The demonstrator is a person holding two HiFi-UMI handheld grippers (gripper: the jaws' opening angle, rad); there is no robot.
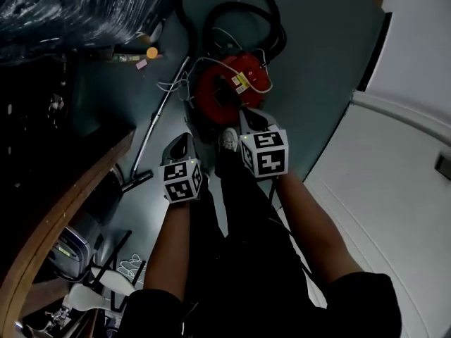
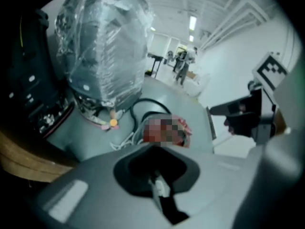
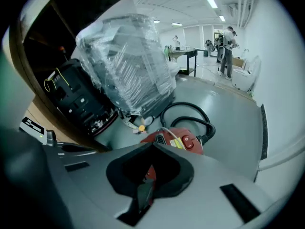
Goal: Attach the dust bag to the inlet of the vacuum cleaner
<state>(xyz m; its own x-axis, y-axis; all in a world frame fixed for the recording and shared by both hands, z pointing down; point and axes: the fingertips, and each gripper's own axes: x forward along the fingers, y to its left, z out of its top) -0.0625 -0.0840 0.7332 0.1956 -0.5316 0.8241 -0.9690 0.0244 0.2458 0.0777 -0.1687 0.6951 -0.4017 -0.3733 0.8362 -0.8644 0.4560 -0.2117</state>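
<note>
Both tools are up in front of me, and the red vacuum cleaner [image 1: 229, 90] sits on the floor straight ahead of them, beyond the outer curved edge of the wooden worktop [image 1: 70, 203] on my left. From the head view, the right gripper [image 1: 252, 122] is clearly the nearer one. Its tip lines up with the near rim of the vacuum body, while the left gripper [image 1: 182, 145] hangs further left and short of it, closer to the metal wand [image 1: 158, 122] lying on the floor.

Both pairs of jaws are drawn together to a thin seam with nothing clamped. Through the right seam I see only a sliver of the red body behind. Through the left seam there is a pale shape I can't identify.

The black hose [image 1: 232, 13] loops off the far side of the vacuum, so I judge the body's front faces away from me.

I can't find the dust bag in any view, nor make out the inlet. My guess is that the reach goes forward and down, right side leading.
</note>
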